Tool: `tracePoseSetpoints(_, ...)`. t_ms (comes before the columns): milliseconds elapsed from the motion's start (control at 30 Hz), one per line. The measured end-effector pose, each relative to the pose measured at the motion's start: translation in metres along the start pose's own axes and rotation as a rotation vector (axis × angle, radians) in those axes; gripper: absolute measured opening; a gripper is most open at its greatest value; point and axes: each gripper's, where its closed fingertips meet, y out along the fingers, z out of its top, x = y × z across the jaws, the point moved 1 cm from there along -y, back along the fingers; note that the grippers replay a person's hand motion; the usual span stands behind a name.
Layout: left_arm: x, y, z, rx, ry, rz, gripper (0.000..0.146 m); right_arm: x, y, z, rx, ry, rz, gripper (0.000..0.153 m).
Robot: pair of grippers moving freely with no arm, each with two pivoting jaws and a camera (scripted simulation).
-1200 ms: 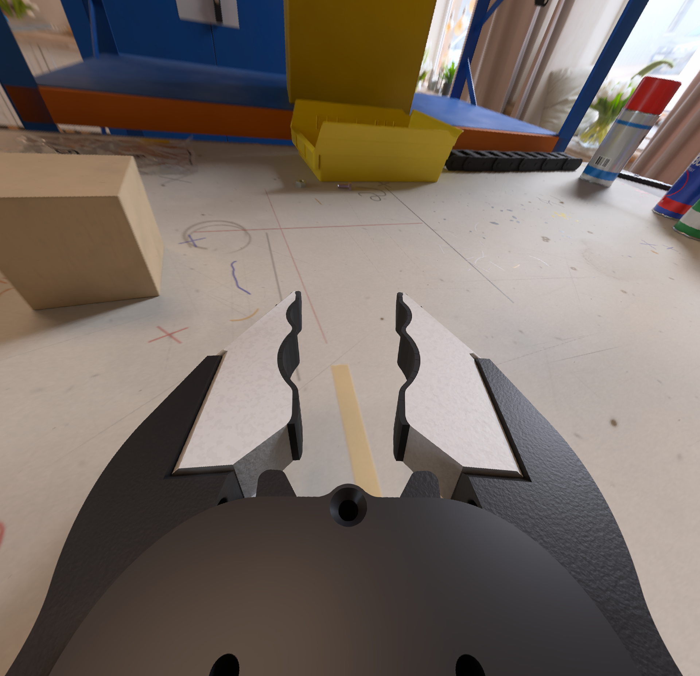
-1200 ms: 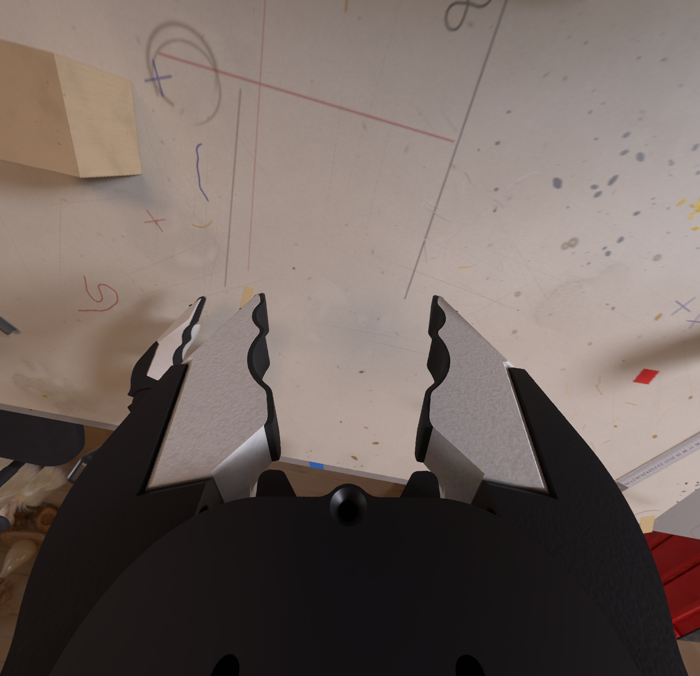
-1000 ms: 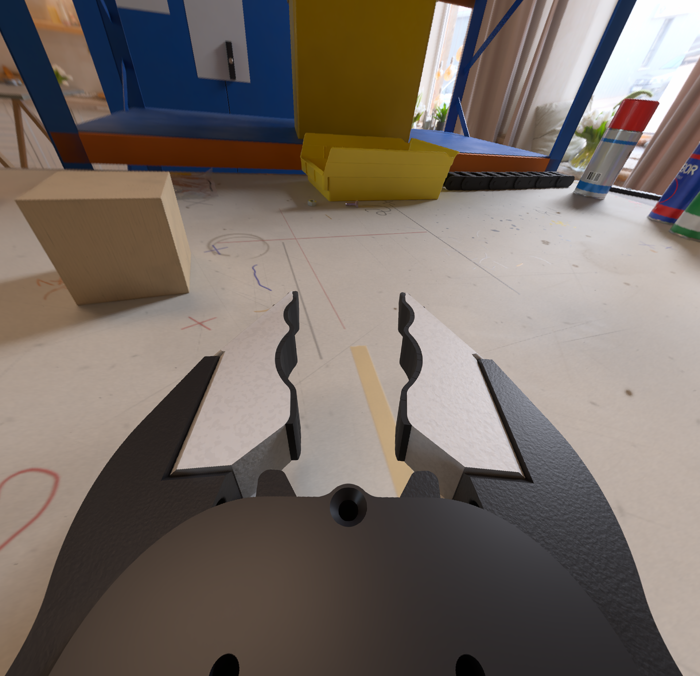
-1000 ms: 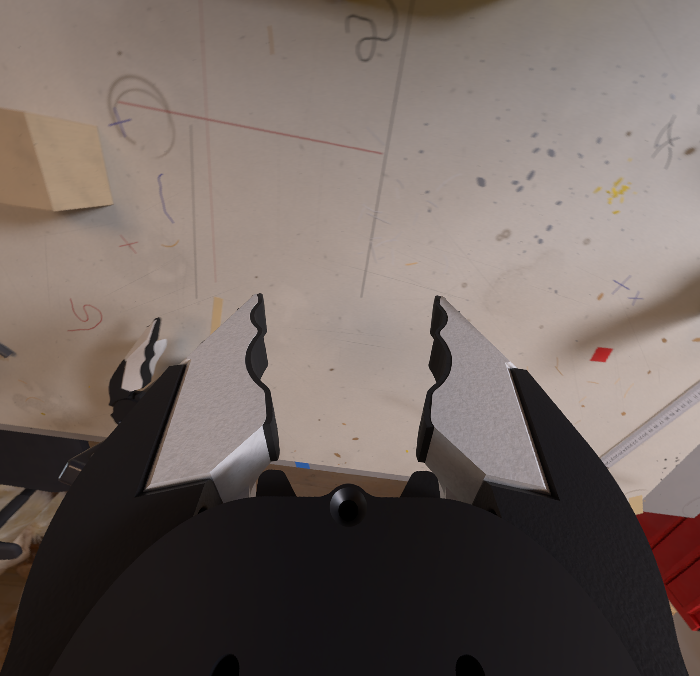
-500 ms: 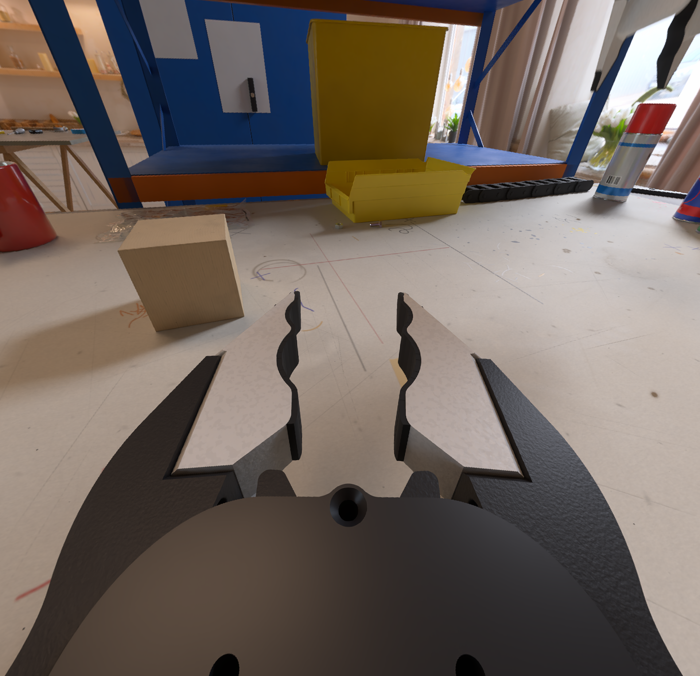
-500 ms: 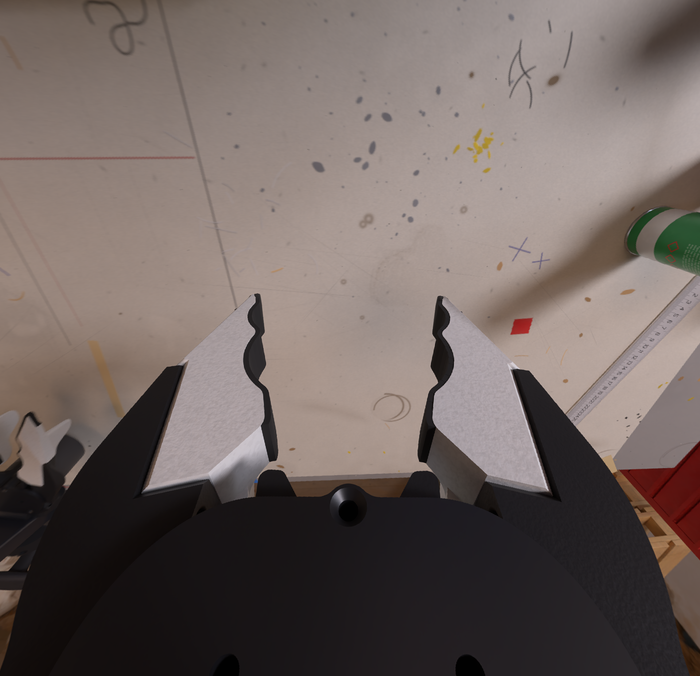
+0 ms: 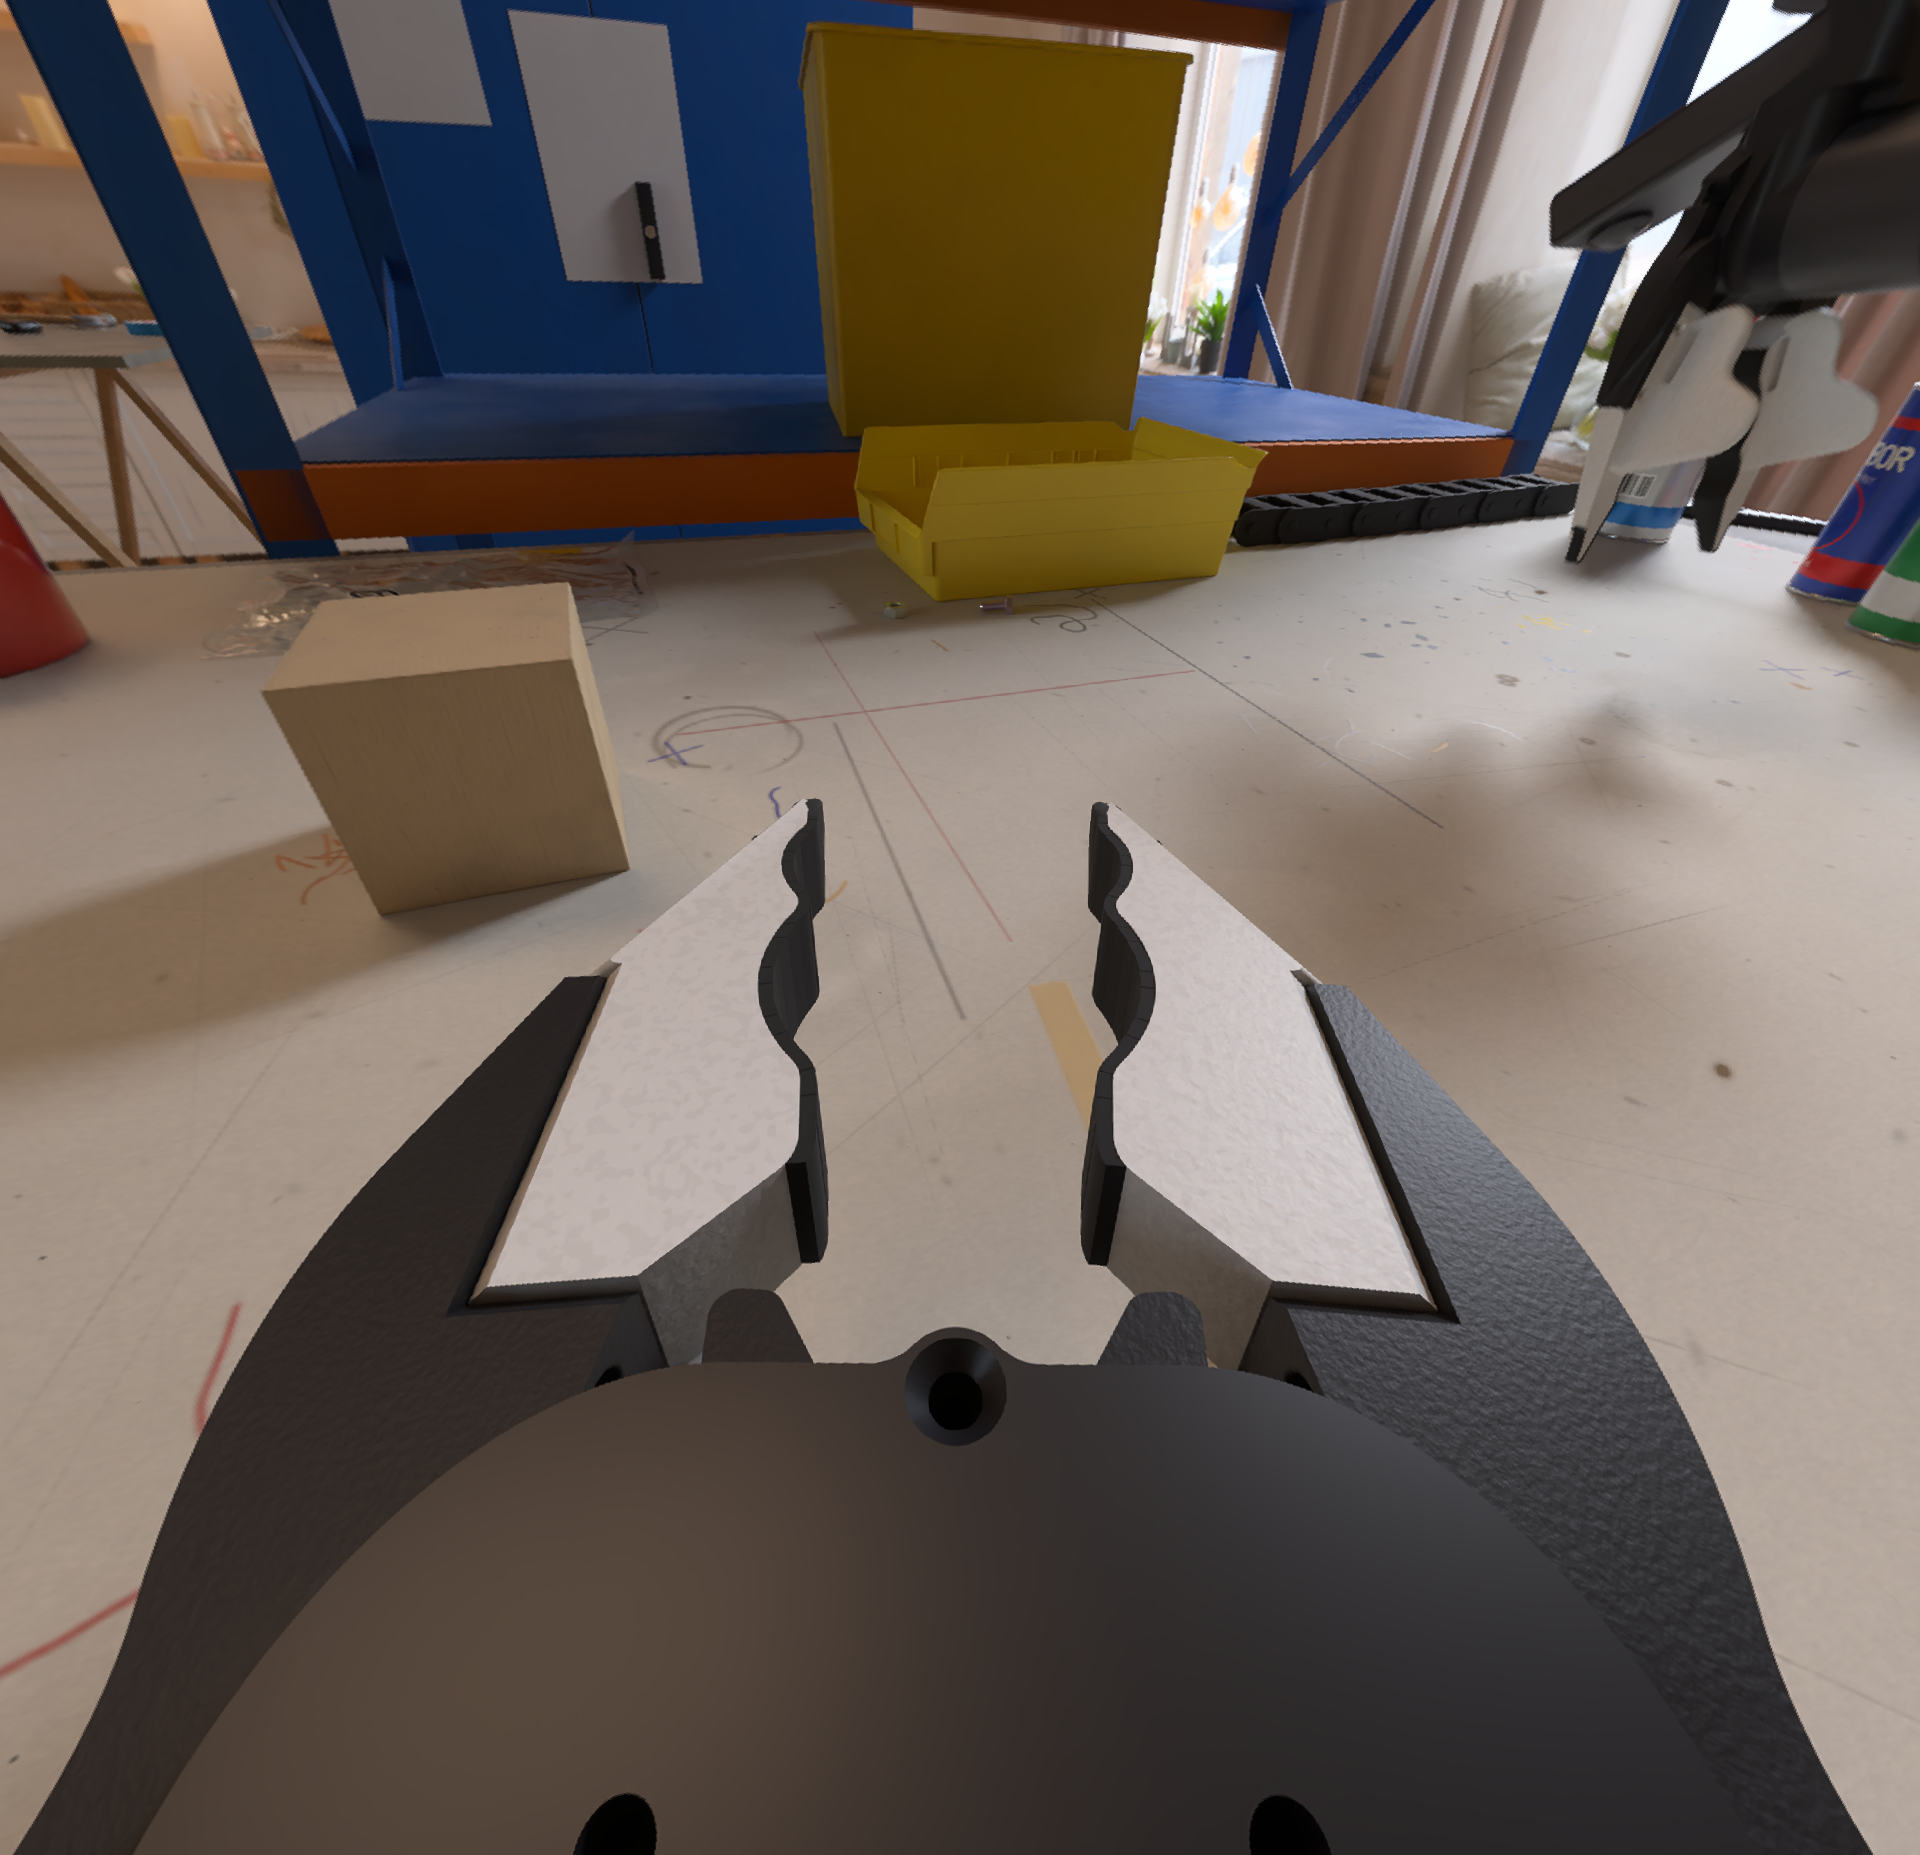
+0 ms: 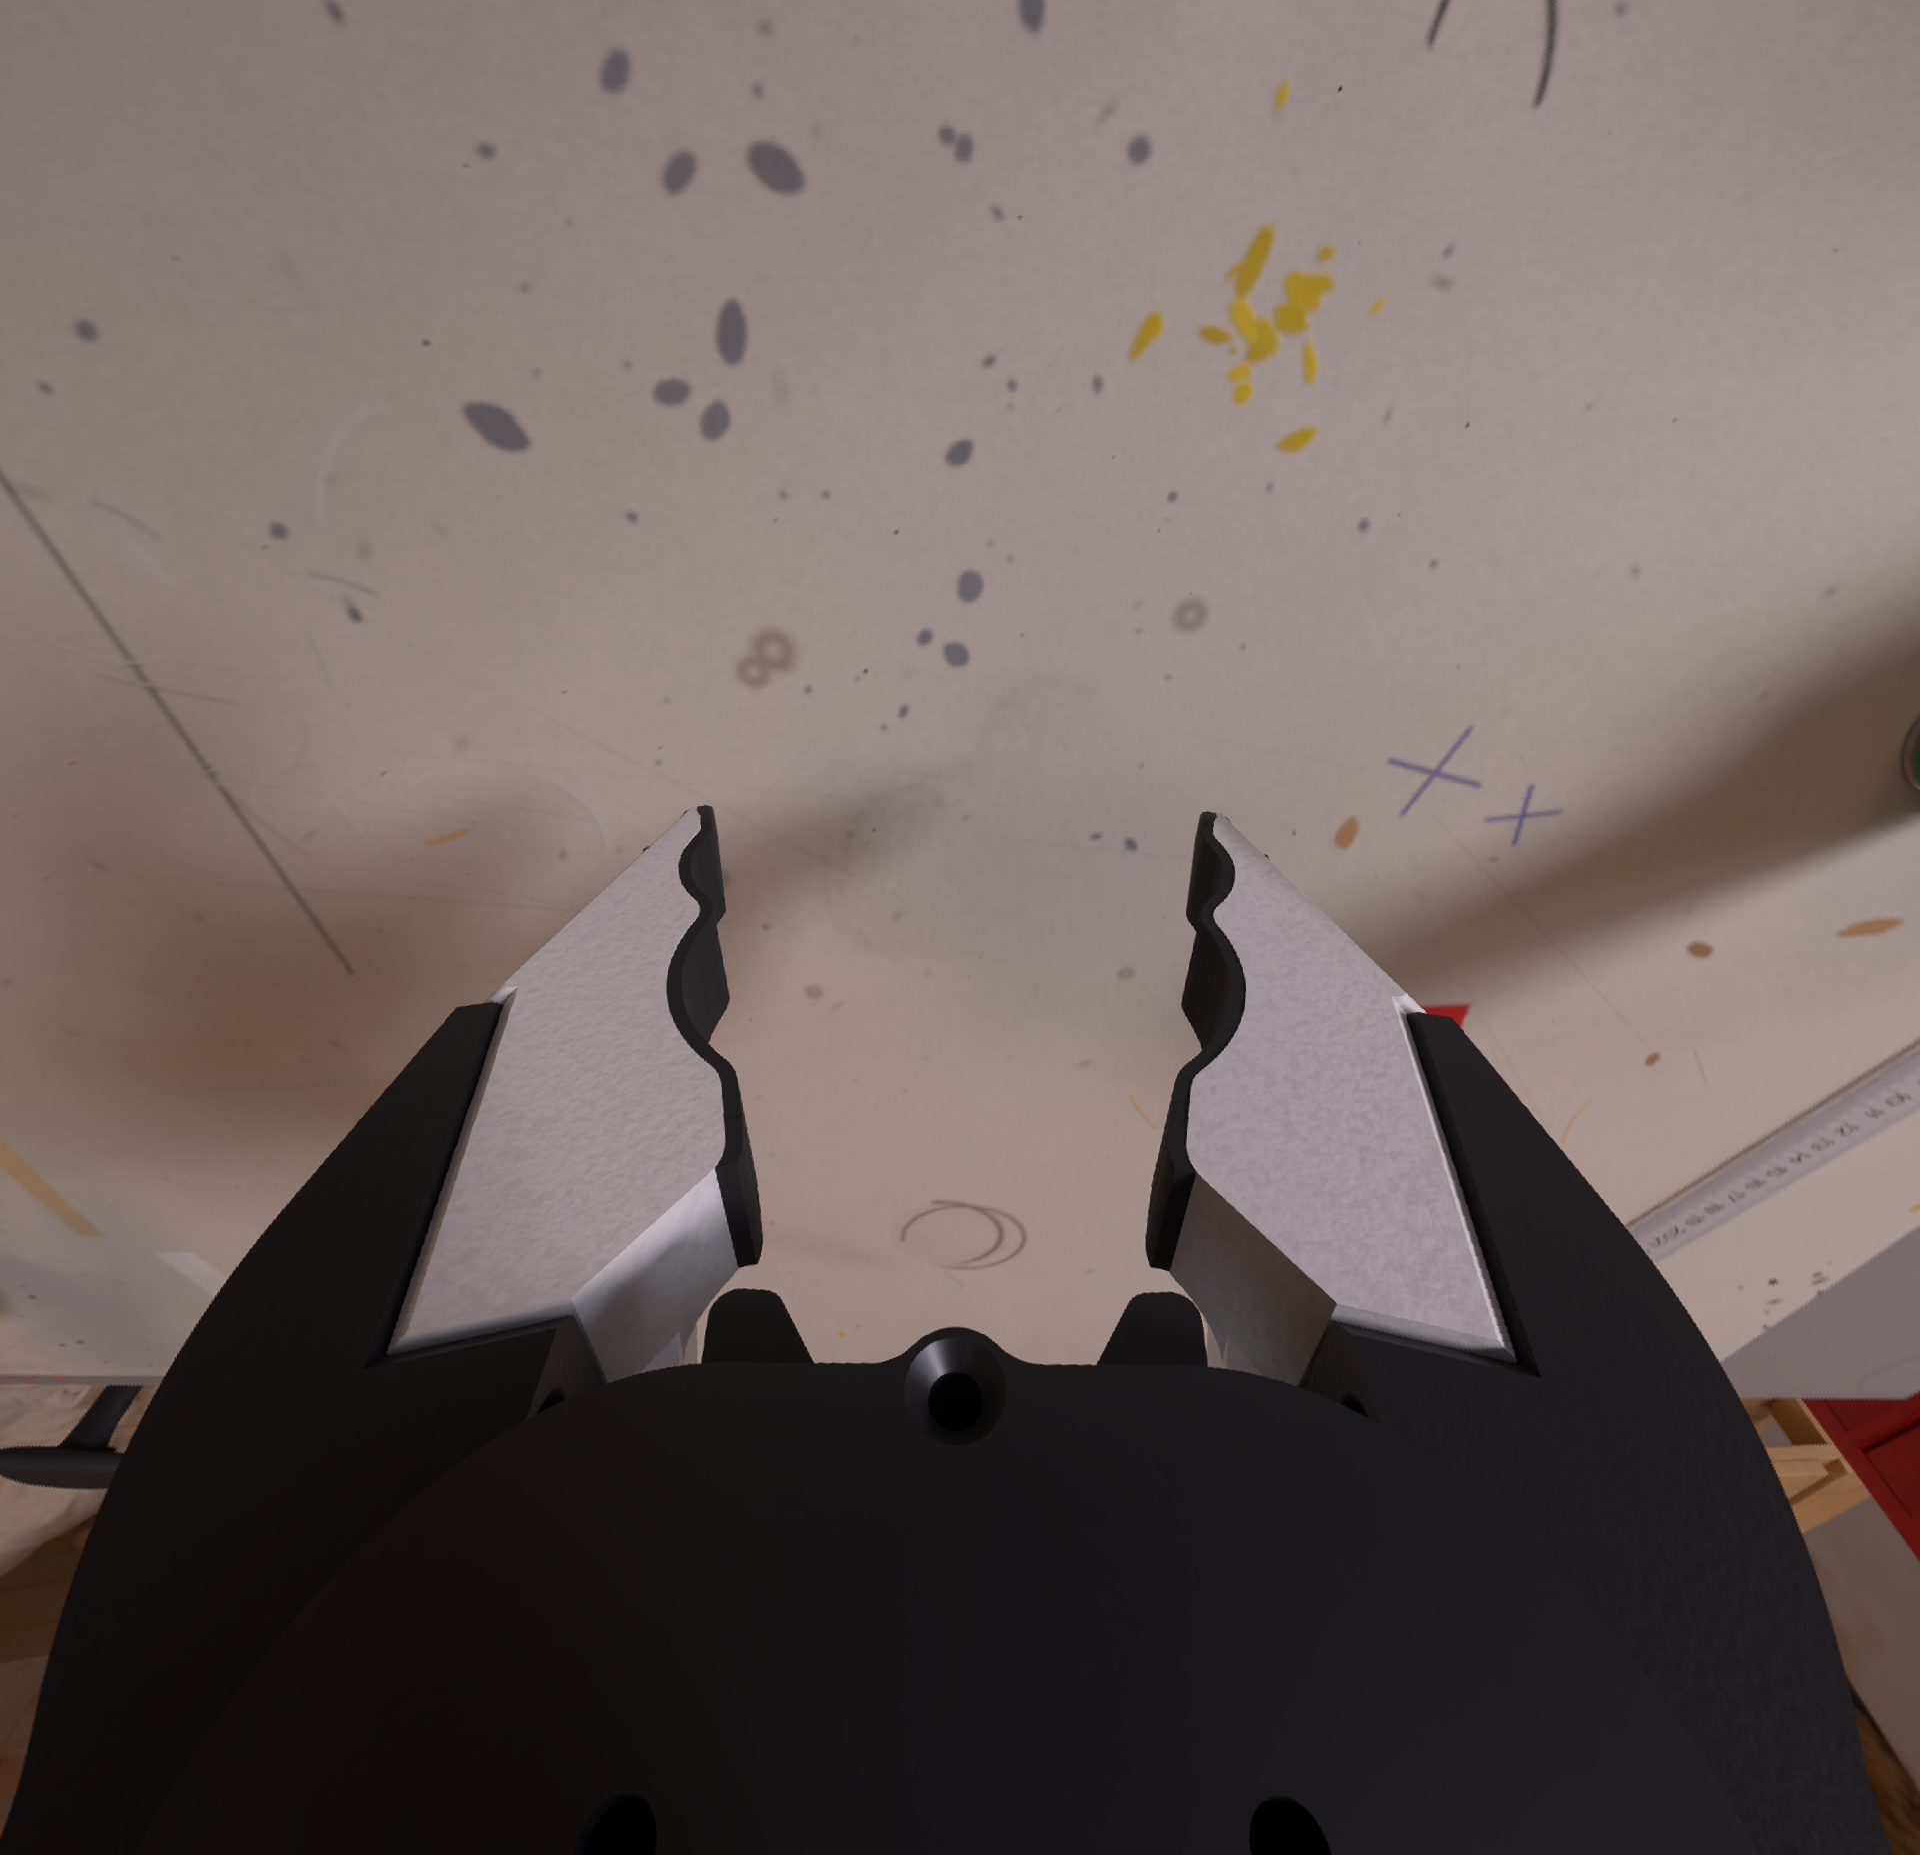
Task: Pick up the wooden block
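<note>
The wooden block [image 7: 447, 740] sits on the pale, paint-flecked worktop [image 7: 1351, 870] toward its far left part, short of the far edge, resting flat with one corner turned toward the camera. The left gripper [image 7: 951, 818] hangs low over the worktop's near middle, its fingers parted with a narrow gap and nothing between them; the block lies ahead of it and to its left, apart from the fingertips. The right gripper [image 8: 951, 818] points down at a bare speckled patch of the worktop near yellow paint spots [image 8: 1262, 319], its fingers set wide and empty; in the left wrist view it hangs above the far right corner. At the far edge stand a low yellow tray [image 7: 1049, 512] and a tall yellow bin [image 7: 987, 226] on a blue rack [image 7: 582, 423]. Cans [image 7: 1860, 527] stand at the far right corner.
</note>
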Motion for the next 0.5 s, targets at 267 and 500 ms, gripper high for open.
tracePoseSetpoints(267, 0.009, 0.005, -0.008, -0.021, -0.004, -0.020, 0.051, 0.005, 0.023, 0.009, 0.029, -0.057, 0.033, 0.092)
tracePoseSetpoints(500, 0.014, 0.007, -0.012, -0.035, 0.002, -0.033, 0.051, 0.006, 0.026, 0.010, 0.054, -0.106, 0.019, 0.103)
